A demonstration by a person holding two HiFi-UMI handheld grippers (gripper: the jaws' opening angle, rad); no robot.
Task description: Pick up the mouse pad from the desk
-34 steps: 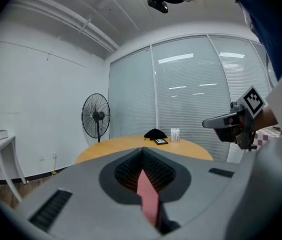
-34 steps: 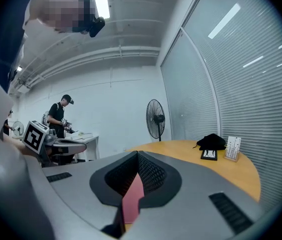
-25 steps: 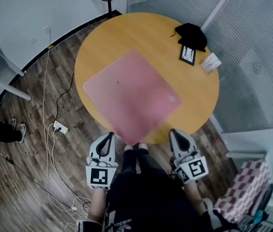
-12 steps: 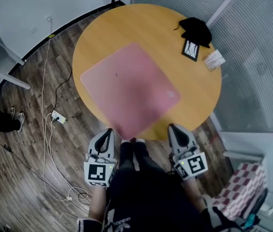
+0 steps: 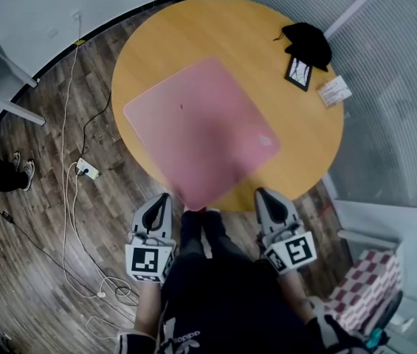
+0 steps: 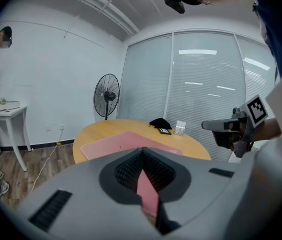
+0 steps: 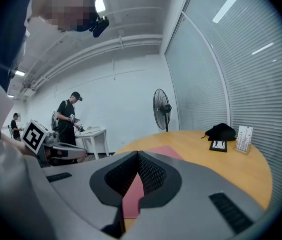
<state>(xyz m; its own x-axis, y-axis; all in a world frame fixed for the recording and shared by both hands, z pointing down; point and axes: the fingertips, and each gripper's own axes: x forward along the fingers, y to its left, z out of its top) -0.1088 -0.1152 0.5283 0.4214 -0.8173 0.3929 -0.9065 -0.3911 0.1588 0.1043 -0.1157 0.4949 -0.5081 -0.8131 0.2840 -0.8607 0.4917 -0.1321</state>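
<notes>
As it lies flat, the mouse pad (image 5: pixel 201 127) sits cornerwise

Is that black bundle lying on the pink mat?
No, the black bundle lies on the bare table, well apart from the pink mat.

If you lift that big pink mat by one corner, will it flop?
Probably floppy: the mouse pad looks thin and lies flat on the table. Likely light, being one wide thin sheet. Its near corner pokes past the edge, so gripping there seems easy.

Grey left tool (image 5: pixel 164 198) and right tool (image 5: pixel 261 194), black-and-white marker cubes (image 5: pixel 150 262), black clothes (image 5: pixel 223 301).
</notes>
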